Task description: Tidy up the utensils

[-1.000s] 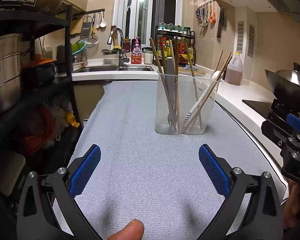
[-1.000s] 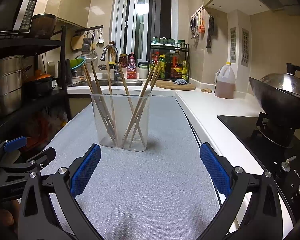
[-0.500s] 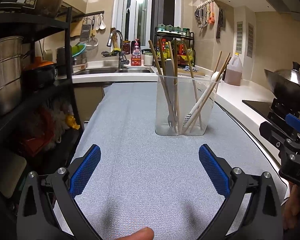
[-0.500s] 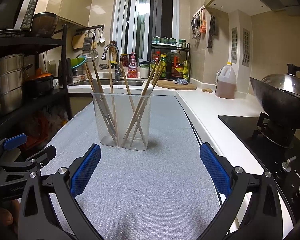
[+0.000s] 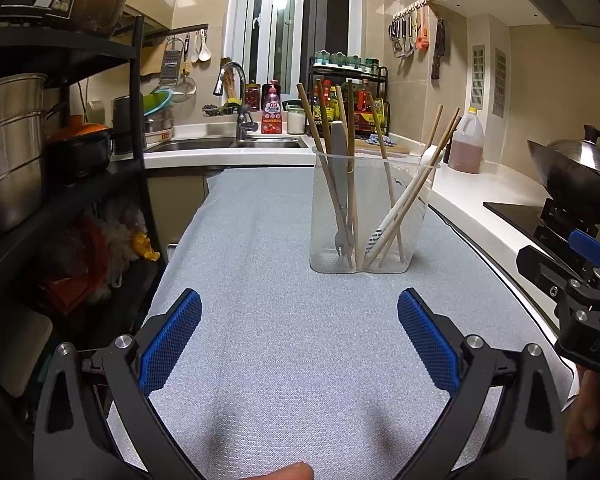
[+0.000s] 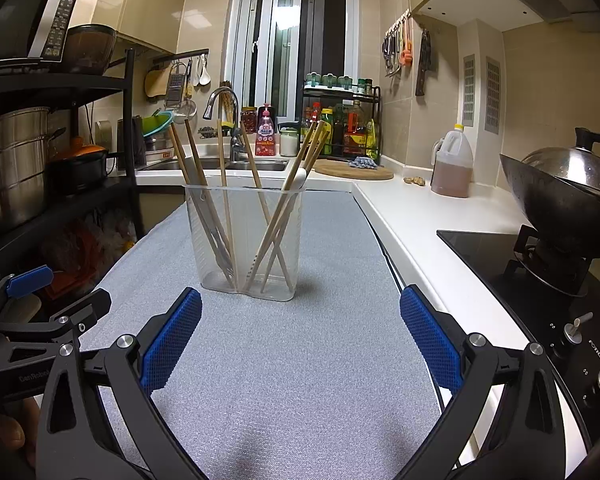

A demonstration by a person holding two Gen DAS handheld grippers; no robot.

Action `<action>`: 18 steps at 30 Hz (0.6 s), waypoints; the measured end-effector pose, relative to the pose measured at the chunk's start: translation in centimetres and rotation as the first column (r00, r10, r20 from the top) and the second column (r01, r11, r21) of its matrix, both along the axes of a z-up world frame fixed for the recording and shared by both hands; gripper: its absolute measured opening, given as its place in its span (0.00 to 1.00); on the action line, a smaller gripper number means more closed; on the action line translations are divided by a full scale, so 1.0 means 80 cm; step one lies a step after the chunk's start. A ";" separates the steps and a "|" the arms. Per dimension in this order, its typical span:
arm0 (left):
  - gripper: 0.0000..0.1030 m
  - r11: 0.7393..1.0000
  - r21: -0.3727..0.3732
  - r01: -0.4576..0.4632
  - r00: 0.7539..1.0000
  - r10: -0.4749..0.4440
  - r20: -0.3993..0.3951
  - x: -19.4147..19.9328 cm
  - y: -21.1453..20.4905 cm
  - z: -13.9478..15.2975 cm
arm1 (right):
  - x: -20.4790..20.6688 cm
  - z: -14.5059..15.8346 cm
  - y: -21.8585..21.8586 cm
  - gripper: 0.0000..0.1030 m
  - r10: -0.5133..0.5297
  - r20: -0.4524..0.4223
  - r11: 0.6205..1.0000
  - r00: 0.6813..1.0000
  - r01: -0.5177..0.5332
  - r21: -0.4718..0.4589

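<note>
Left tool (image 5: pixel 299 332): jaws spread wide, nothing between the blue textured pads; unchanged from a second ago. Right tool (image 6: pixel 300 330): likewise wide and empty. Since then the clear plastic holder (image 5: pixel 370 216) sits slightly farther ahead in both views (small shift only). It stands upright on the grey woven mat (image 5: pixel 284 320) covering the table, well apart from both tools. Inside: wooden chopsticks (image 5: pixel 410 200) leaning outward, a fork (image 5: pixel 340 184) tines down, a white spoon (image 5: pixel 396 208).
</note>
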State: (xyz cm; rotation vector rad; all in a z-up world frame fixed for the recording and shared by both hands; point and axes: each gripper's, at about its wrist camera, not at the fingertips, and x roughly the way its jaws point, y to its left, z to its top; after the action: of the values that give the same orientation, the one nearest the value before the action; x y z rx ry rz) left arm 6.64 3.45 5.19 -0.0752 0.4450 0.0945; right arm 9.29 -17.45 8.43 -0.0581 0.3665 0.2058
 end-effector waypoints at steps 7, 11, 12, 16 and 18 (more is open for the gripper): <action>0.93 1.000 0.002 0.002 1.000 -0.002 0.002 0.001 -0.001 0.000 | -0.001 -0.001 0.000 0.95 0.000 0.001 1.000 1.000 0.000 -0.001; 0.93 1.000 0.006 0.004 1.000 -0.004 0.003 0.001 -0.001 0.000 | -0.001 -0.001 0.000 0.95 0.000 0.000 1.000 1.000 0.000 -0.001; 0.93 1.000 0.006 0.005 1.000 -0.005 0.004 0.000 -0.002 0.000 | -0.001 -0.001 0.000 0.95 0.001 0.000 1.000 1.000 -0.001 -0.001; 0.93 1.000 0.005 0.006 1.000 -0.006 0.005 0.000 -0.002 0.000 | 0.000 -0.001 0.001 0.95 0.001 0.000 1.000 1.000 -0.001 -0.002; 0.93 1.000 0.006 0.006 1.000 -0.006 0.006 0.000 -0.002 0.000 | 0.000 0.000 0.001 0.95 0.000 0.000 1.000 1.000 0.000 -0.001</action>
State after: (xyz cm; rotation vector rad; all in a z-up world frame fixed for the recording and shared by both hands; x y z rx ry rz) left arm 6.63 3.25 5.19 -0.0679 0.4390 0.0894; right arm 9.25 -17.40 8.40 -0.0587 0.3667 0.2060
